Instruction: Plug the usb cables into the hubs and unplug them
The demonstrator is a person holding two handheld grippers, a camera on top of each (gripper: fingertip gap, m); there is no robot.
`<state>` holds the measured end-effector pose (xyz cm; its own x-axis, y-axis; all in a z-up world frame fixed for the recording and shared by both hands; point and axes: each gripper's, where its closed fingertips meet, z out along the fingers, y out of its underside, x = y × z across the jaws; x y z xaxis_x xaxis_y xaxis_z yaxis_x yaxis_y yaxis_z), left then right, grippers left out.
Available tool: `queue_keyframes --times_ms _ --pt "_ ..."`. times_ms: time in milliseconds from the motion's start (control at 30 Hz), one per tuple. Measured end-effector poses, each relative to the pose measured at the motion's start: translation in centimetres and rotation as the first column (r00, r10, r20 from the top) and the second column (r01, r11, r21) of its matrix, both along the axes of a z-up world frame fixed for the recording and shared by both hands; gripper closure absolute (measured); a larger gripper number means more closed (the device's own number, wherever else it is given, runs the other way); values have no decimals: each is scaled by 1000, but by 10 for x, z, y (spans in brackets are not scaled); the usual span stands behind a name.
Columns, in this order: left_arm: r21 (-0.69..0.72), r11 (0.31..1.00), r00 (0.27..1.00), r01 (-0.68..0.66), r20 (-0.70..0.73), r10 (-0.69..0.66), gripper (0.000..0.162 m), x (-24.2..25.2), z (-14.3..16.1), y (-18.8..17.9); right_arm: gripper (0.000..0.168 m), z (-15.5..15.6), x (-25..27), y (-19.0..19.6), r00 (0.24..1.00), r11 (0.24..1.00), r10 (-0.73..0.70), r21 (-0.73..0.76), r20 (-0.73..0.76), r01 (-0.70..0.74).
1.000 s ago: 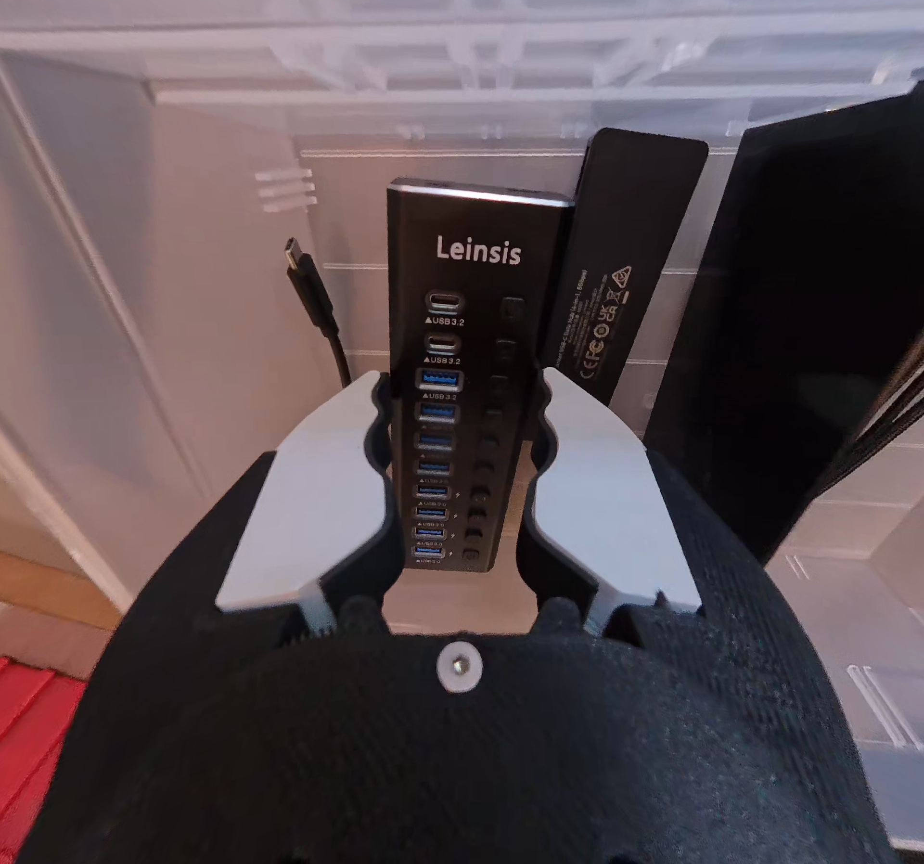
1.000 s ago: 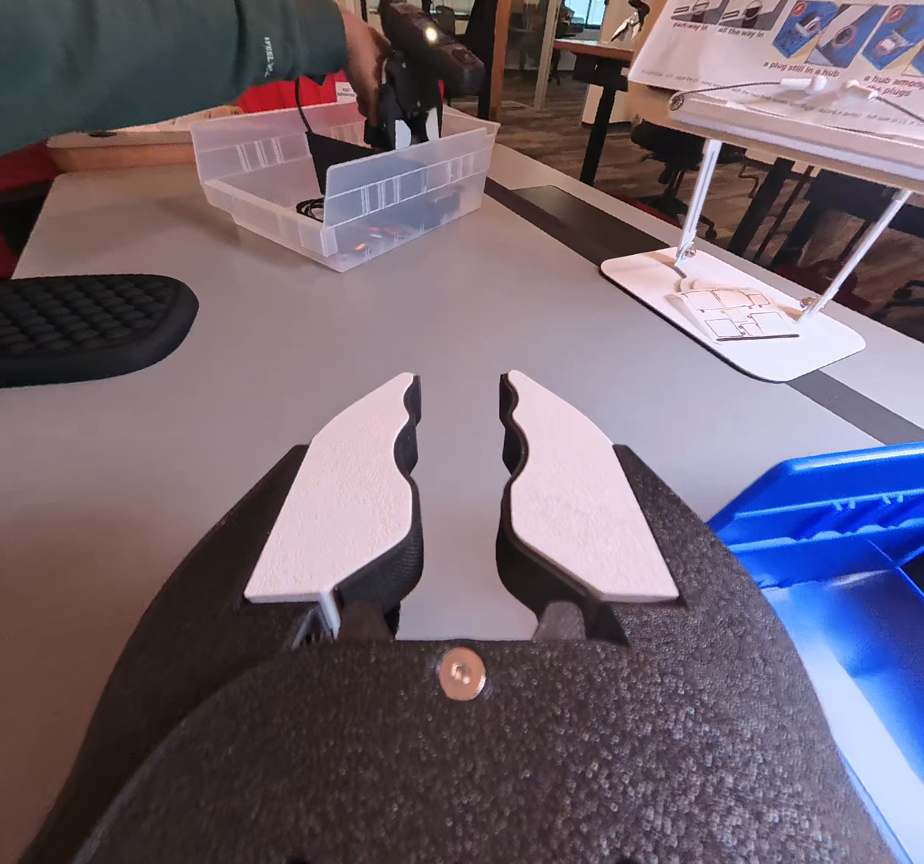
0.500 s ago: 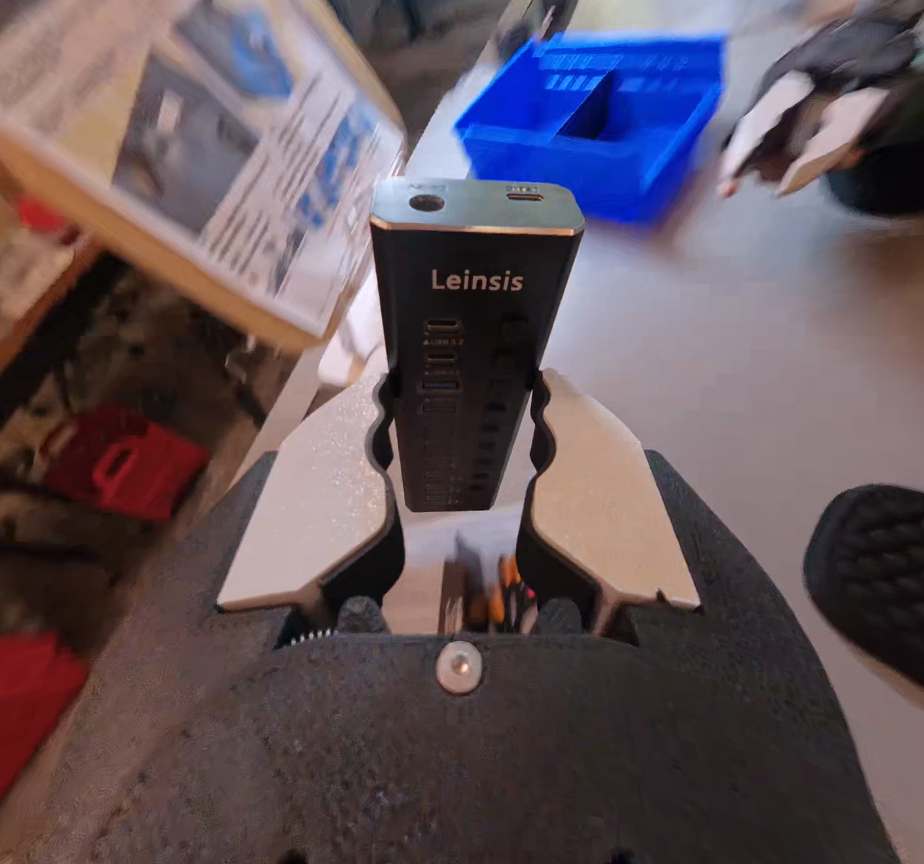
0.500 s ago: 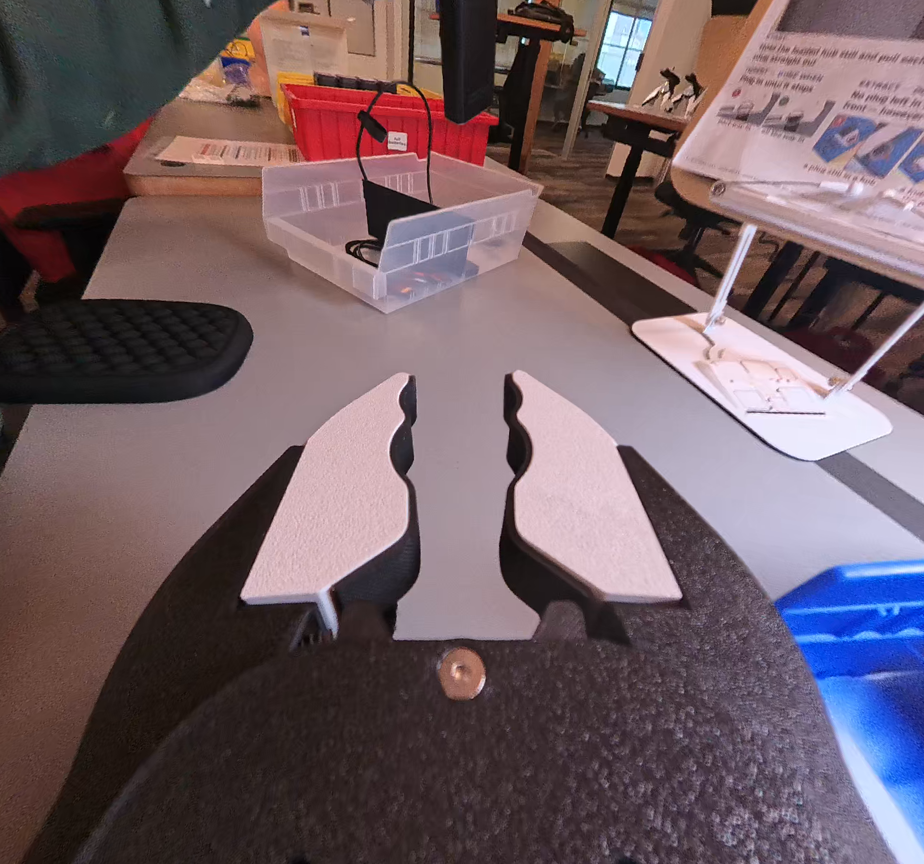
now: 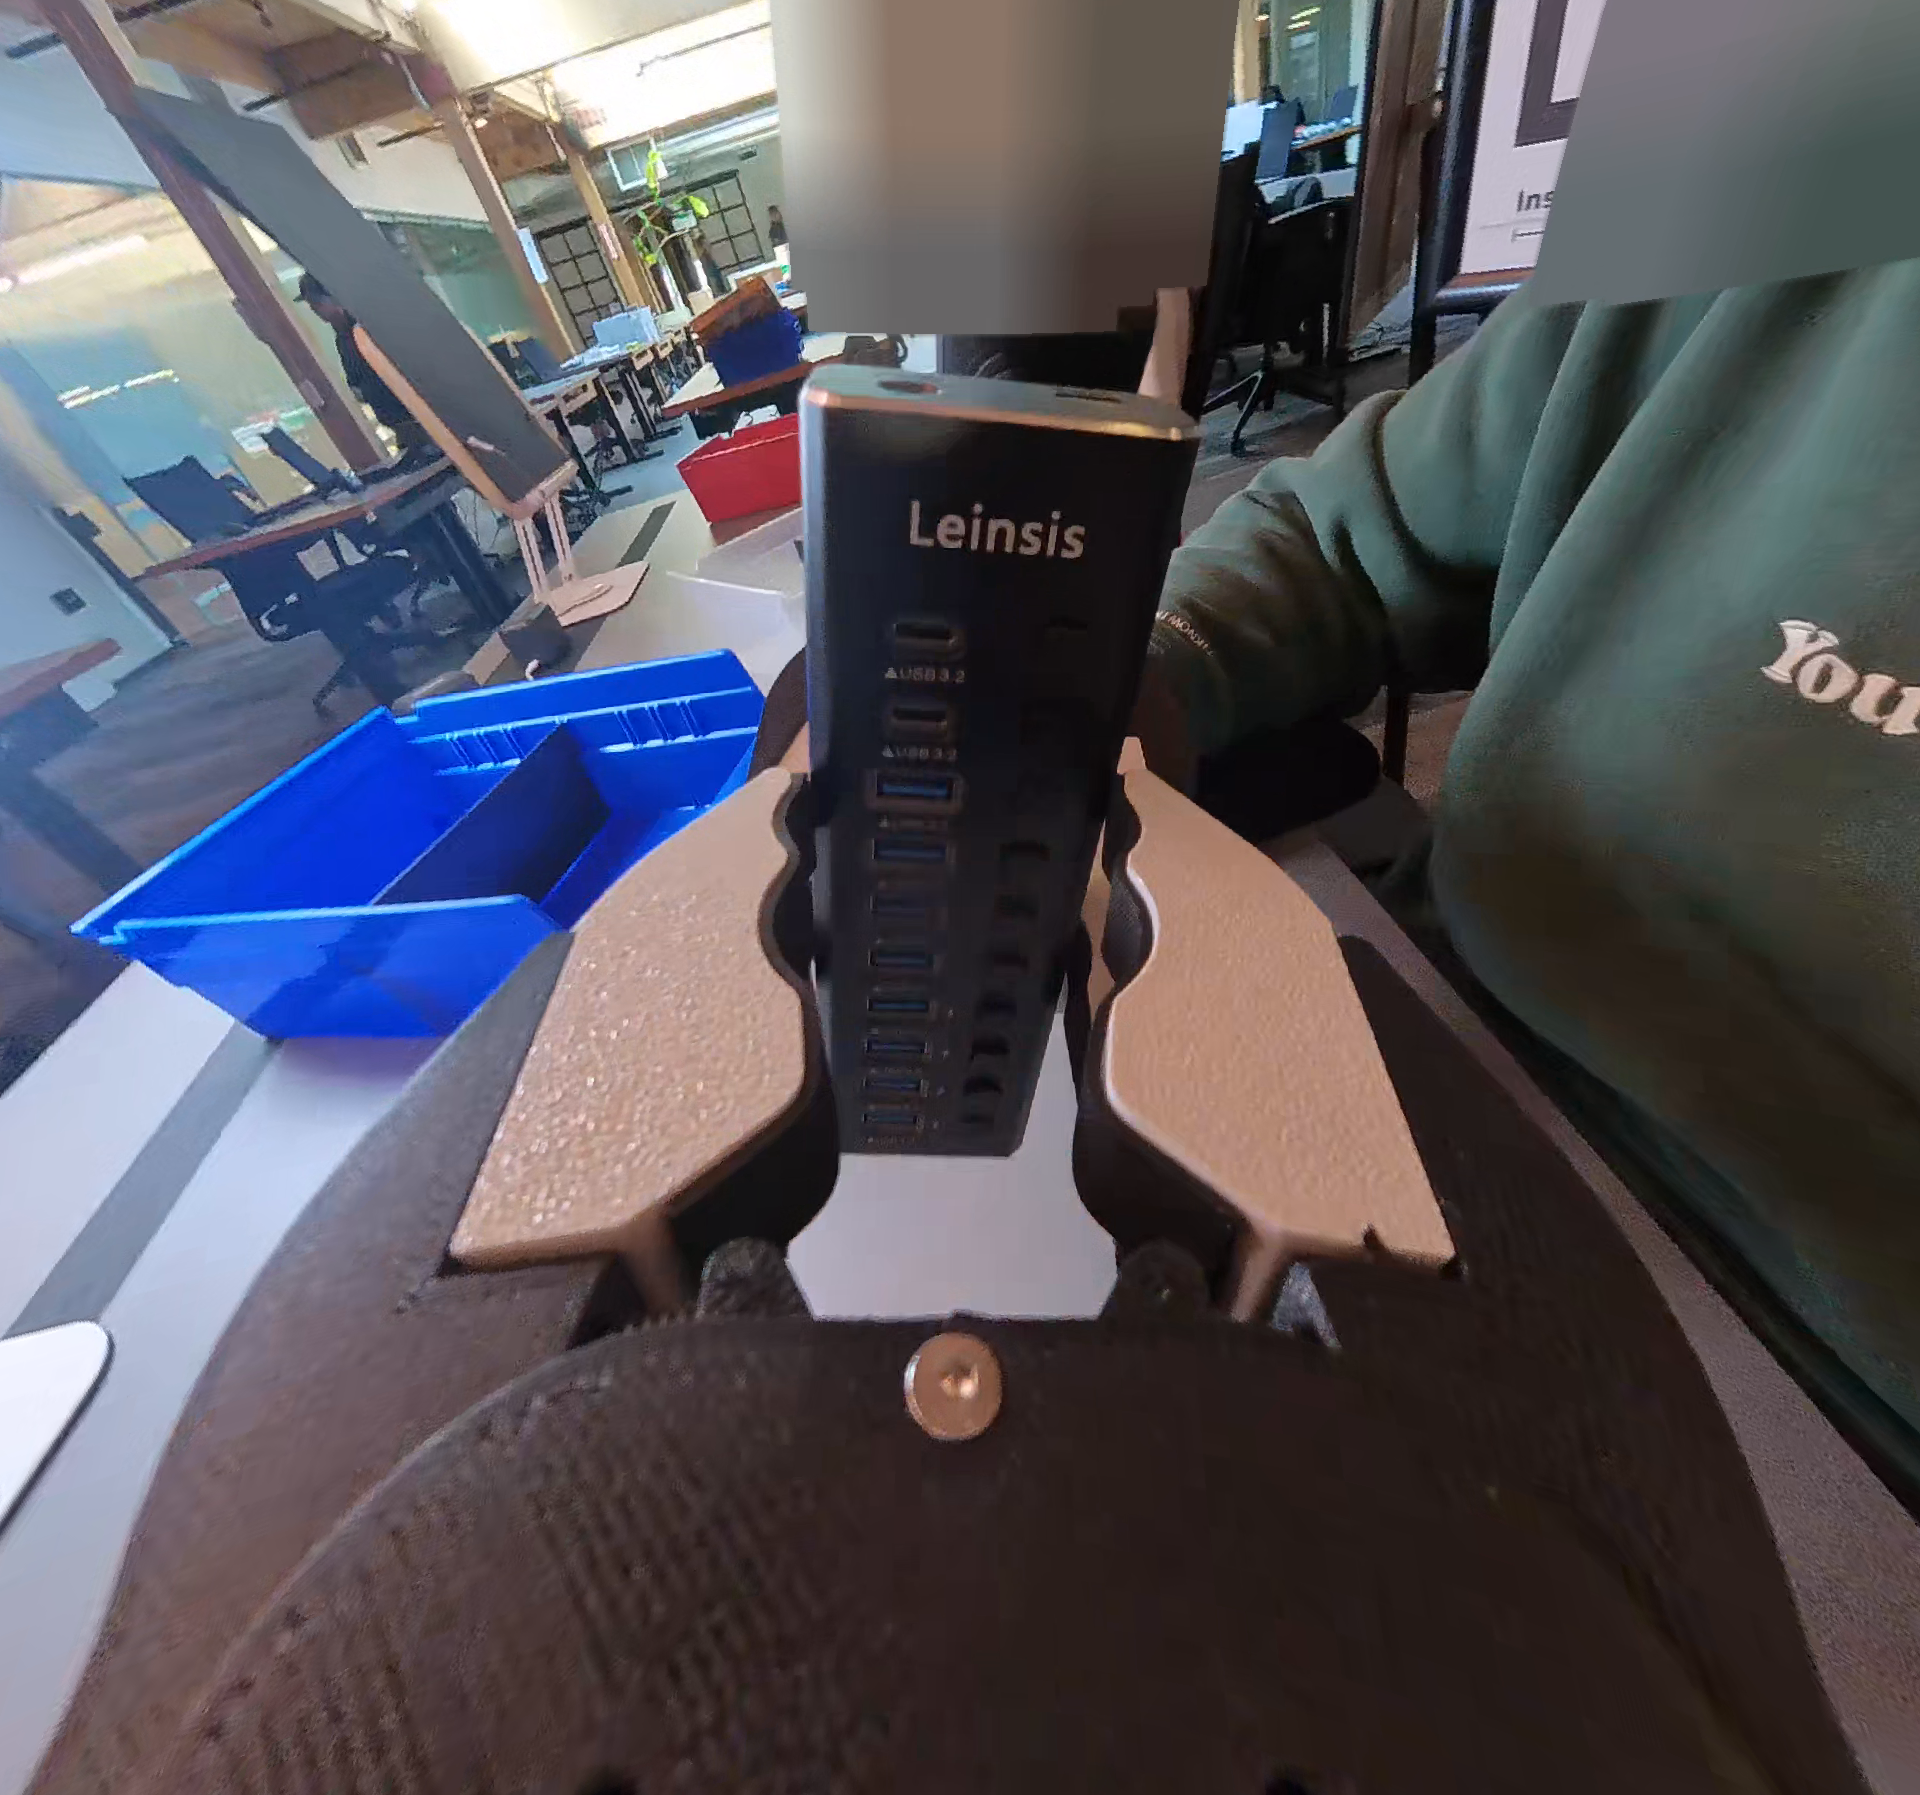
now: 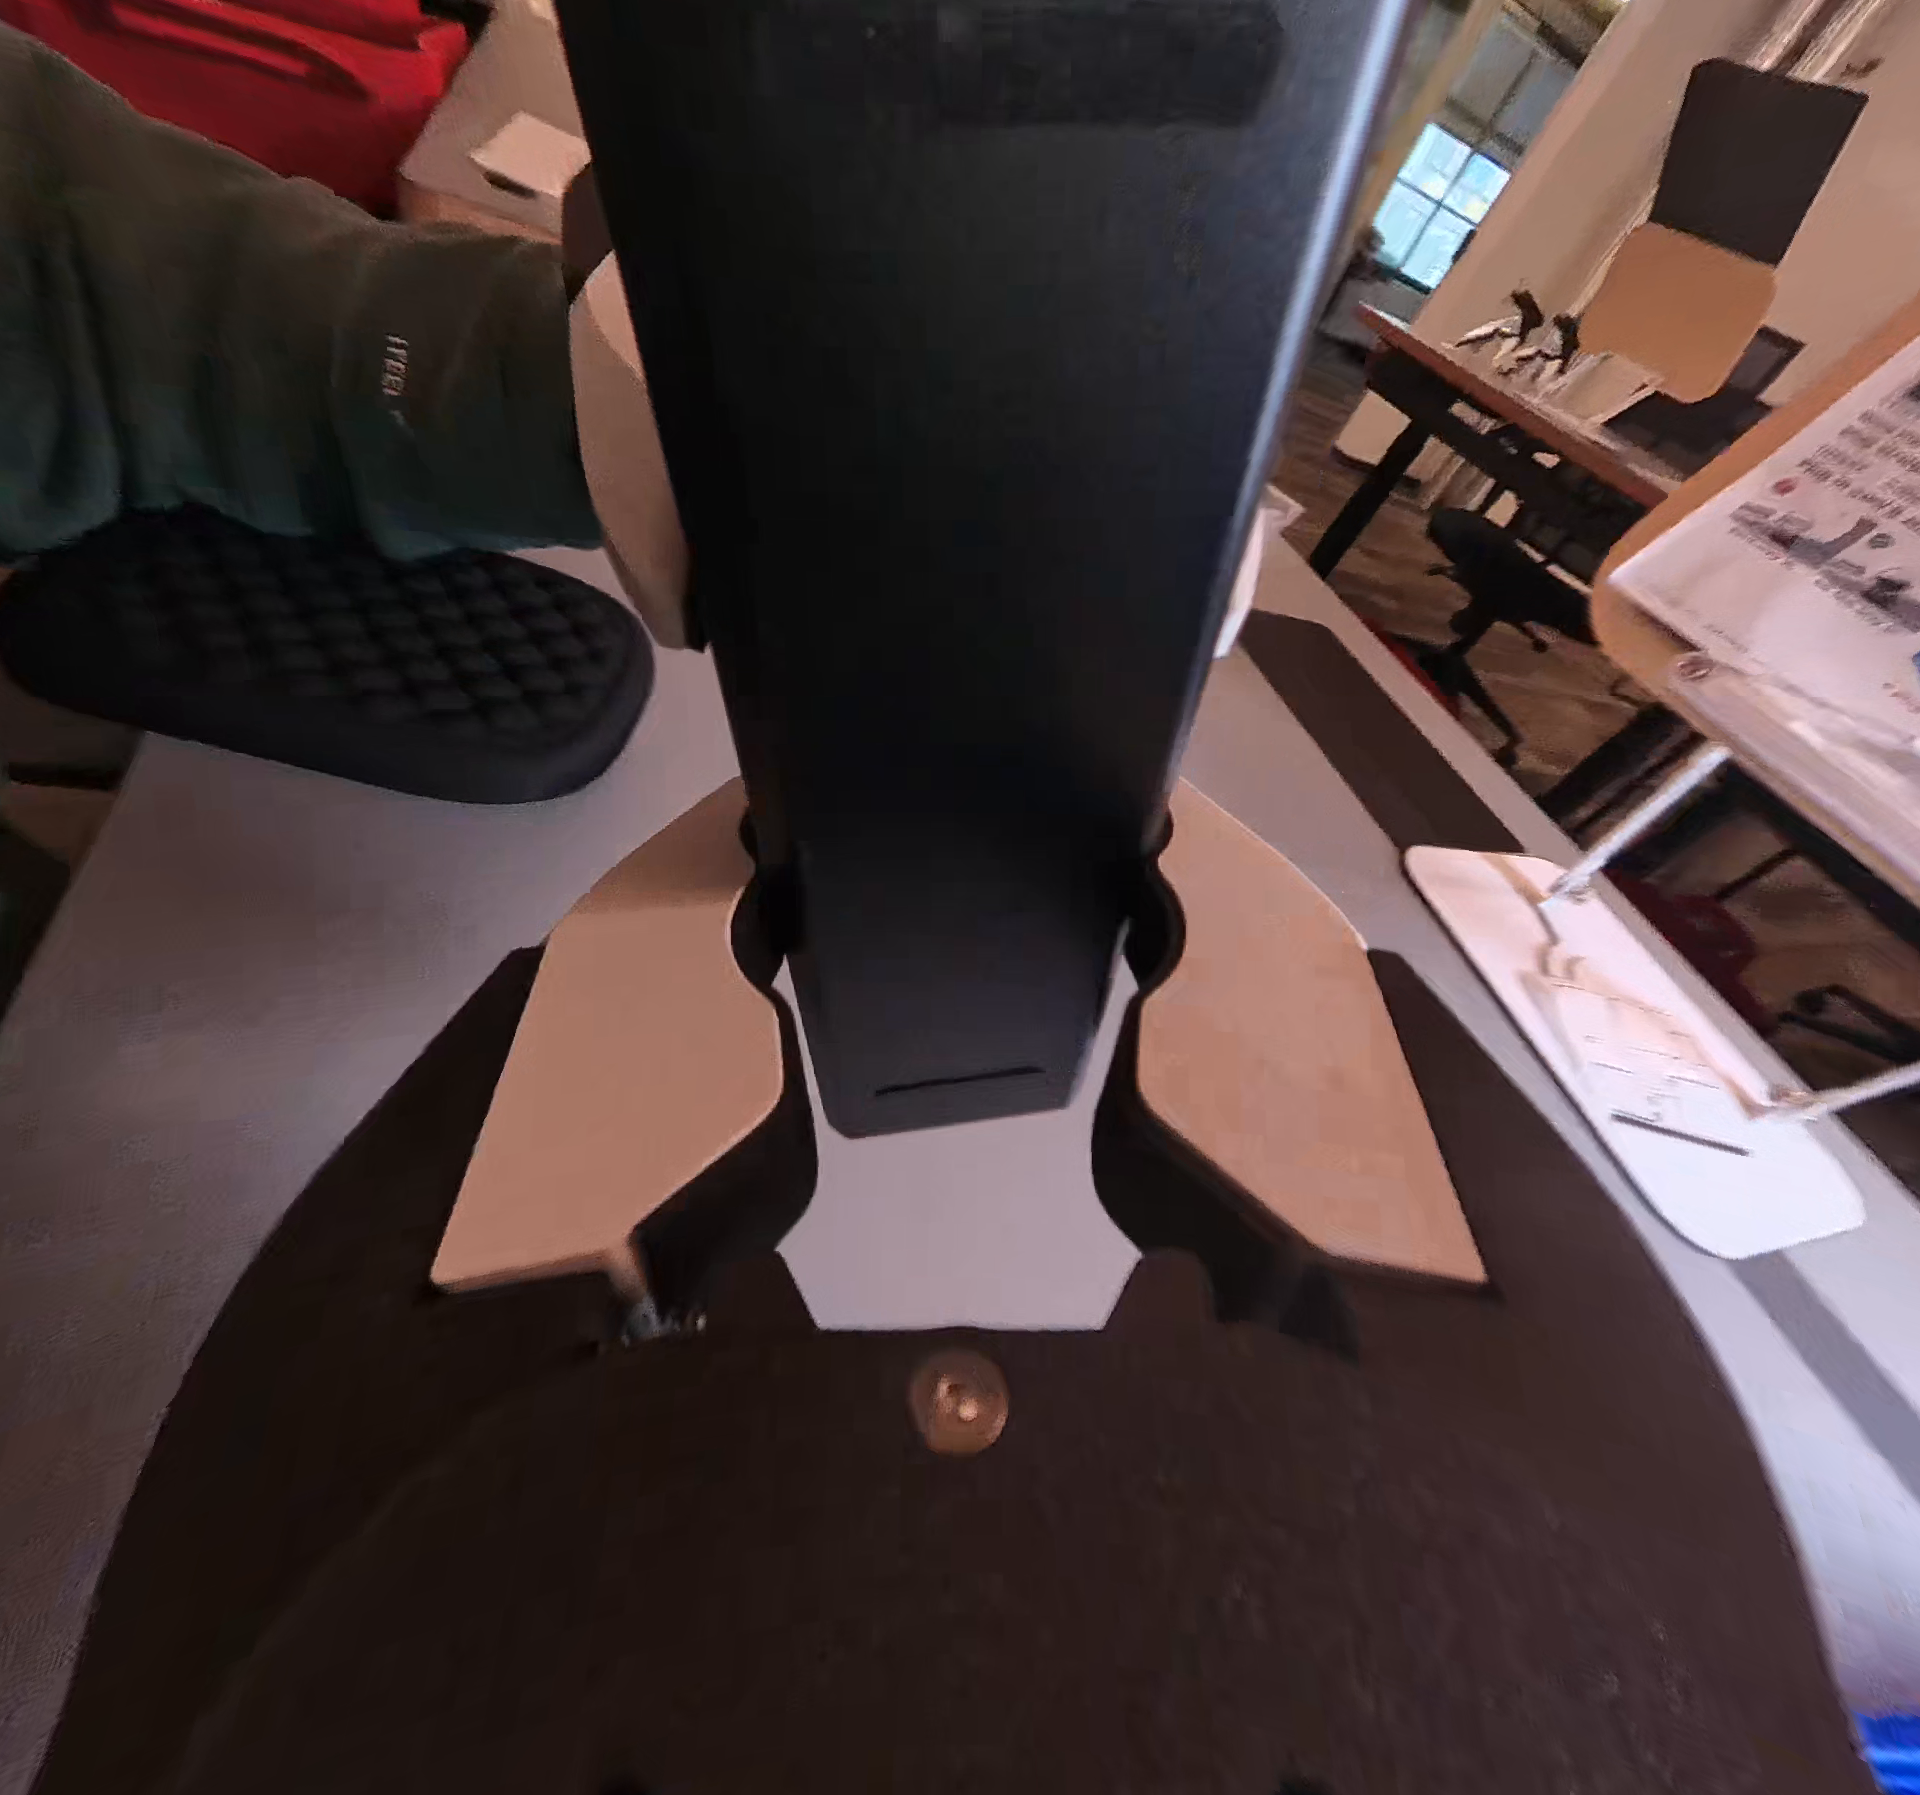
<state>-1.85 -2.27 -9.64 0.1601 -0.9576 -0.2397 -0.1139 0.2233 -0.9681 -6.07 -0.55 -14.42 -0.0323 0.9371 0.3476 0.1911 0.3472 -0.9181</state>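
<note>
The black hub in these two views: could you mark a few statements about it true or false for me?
1. The left gripper clamps the black hub by its long sides. True.
2. A cable is plugged into one of the hub's front ports. False: every port that shows is free.
3. The hub lies flat on the table. False: it is held off the table.
4. The right gripper has a fingertip against each side of the hub's plain back end. True.
</note>
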Motion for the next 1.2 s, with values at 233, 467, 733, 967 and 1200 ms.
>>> queue_keyframes --times_ms 233,467,733,967,1200 --pt "-146 982 988 -116 89 130 107 -6 -16 20 103 -24 -4 7 998 976 62 -212 21 -56" --pt "-126 979 986 -162 15 165 102 6 -28 17 104 -56 -11 -2 989 979 72 -199 132 -45" --pt "-95 984 986 -153 45 158 101 8 -17 8 102 -41 -10 -11 992 975 113 -197 53 -100" --pt "-95 988 989 -123 69 130 101 19 -20 3 96 -35 -15 -20 992 979 121 -169 27 -115" --pt "-129 982 988 -137 54 145 102 19 -27 9 96 -43 -13 -17 990 970 132 -213 48 -119"
